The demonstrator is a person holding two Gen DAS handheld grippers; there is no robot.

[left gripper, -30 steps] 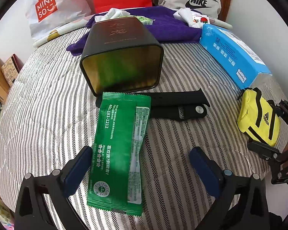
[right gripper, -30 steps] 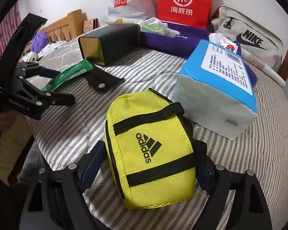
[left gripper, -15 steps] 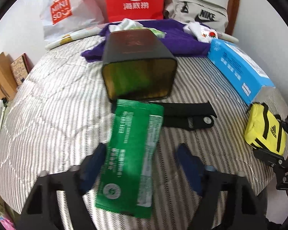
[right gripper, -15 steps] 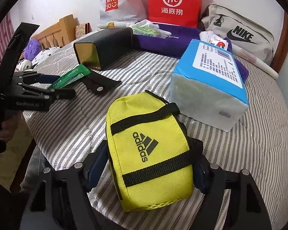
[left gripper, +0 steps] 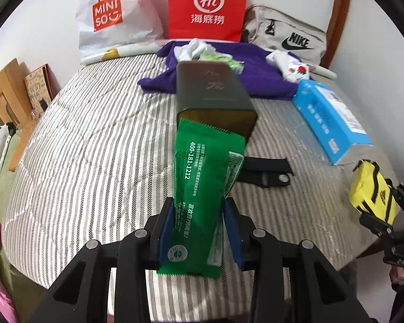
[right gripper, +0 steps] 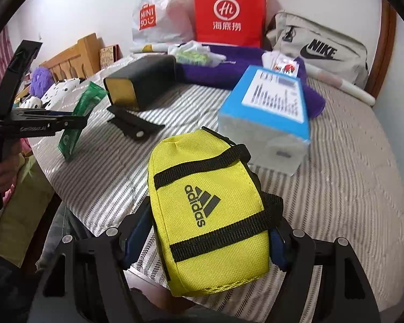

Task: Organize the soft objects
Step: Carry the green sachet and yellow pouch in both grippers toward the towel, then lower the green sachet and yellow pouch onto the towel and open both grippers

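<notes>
1. The left gripper [left gripper: 199, 231] is closing its jaws on the green packet [left gripper: 202, 188], its blue pads pressing the packet's lower part from both sides.
2. The packet is standing off the striped bed [left gripper: 94, 148], its long axis running away from the gripper toward the dark tin [left gripper: 212, 91], its serrated far edge just in front of the tin's open mouth.
3. The right gripper [right gripper: 204, 239] is clasping the yellow pouch [right gripper: 207, 204] across its width; the pouch's long axis is pointing along the fingers, roughly toward the blue tissue pack [right gripper: 272, 102] to the right of the tin.
4. The pouch is hiding most of both right pads, so the contact is hard to make out.
5. The packet is covering part of the black strap [left gripper: 266, 172] lying in front of the tin.
6. The tissue pack is looking blurred in the right view.
</notes>
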